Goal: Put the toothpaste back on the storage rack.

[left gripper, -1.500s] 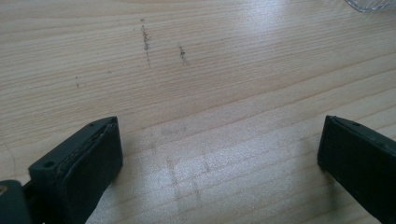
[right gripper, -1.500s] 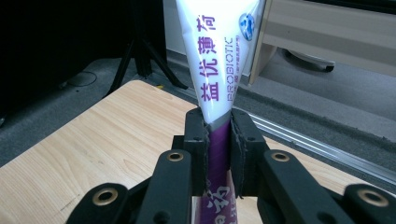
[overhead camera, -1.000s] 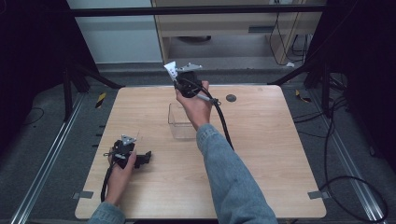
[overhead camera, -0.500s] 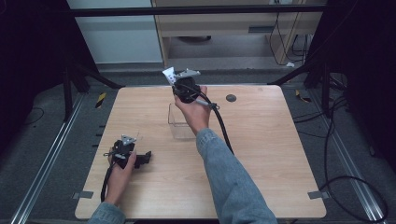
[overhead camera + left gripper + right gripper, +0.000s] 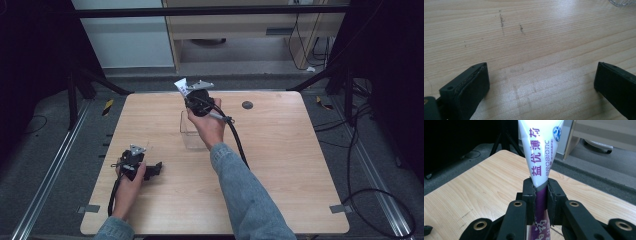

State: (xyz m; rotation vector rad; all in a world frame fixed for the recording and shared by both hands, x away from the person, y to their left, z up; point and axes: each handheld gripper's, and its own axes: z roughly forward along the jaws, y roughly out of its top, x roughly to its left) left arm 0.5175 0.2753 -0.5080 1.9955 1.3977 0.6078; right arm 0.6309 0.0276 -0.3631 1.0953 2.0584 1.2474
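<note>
Toothpaste tube point(image 5: 539, 152) is clamped in the right gripper point(image 5: 541, 192) above the clear box point(image 5: 192, 132), likely for dropping in, while the left gripper point(image 5: 541, 82) is rested wide open on the table point(image 5: 536, 37).

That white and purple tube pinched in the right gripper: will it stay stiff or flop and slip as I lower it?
The white and purple plastic tube probably stays fairly stiff: it stands straight above the right gripper without drooping. Its glossy skin looks slippery, so it may slide if the grip loosens. It seems light. Dropped into the clear plastic container, it would likely lean against a wall.
</note>
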